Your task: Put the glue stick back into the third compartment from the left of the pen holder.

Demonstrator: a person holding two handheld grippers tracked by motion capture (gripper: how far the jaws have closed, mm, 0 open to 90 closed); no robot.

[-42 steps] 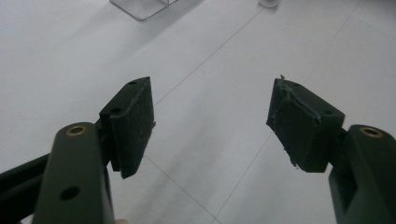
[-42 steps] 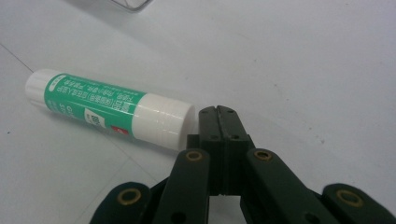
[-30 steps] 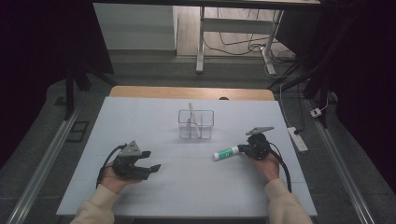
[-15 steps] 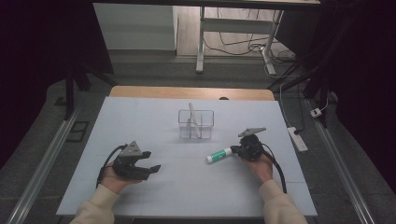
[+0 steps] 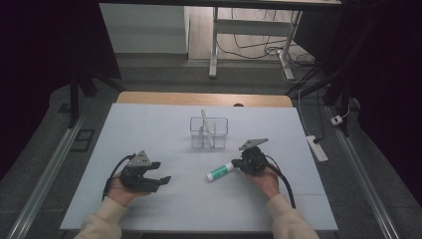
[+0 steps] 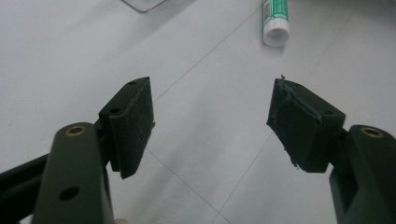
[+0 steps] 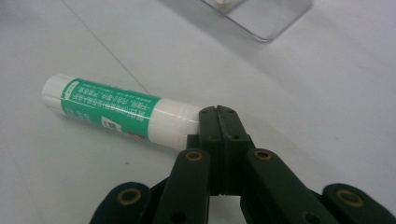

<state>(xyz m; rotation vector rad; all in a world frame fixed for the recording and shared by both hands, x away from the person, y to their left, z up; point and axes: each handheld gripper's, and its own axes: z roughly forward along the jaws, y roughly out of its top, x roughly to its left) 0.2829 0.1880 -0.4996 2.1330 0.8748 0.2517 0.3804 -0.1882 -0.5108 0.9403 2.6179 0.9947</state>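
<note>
Glue stick (image 5: 221, 172) lies flat on the white surface (image 5: 149, 129), toward the right of its middle, a little nearer the front edge than the clear plastic organiser (image 5: 209, 133) that stands near the centre. Green label, white cap ends. One end points at the right gripper (image 5: 240, 163); the other points toward the front-left corner.

Right gripper view: jaws fully closed, pads pressed flat together with nothing between them. Their tips sit against the near white end of the glue stick (image 7: 116, 112), touching or just short of touching; no grip on it. Reads as a nudge or push, not a pick.

Risks from here:
- Stick is round and lies free. A push along its end by closed jaws could set it rolling or spinning off line, away from the organiser.
- If the push is off the axis, the tips may slip past the end and ride over the tube.
- To lift it, the jaws would have to open first; opening this close could knock the stick aside.

Left gripper (image 5: 161, 179) rests near the front-left part of the surface, well apart from the stick. Left gripper view: jaws stand wide open, pads (image 6: 130, 126) empty, bare surface between them. Glue stick (image 6: 275, 21) shows ahead of them, far off, the organiser's corner (image 6: 144, 4) beyond.
</note>
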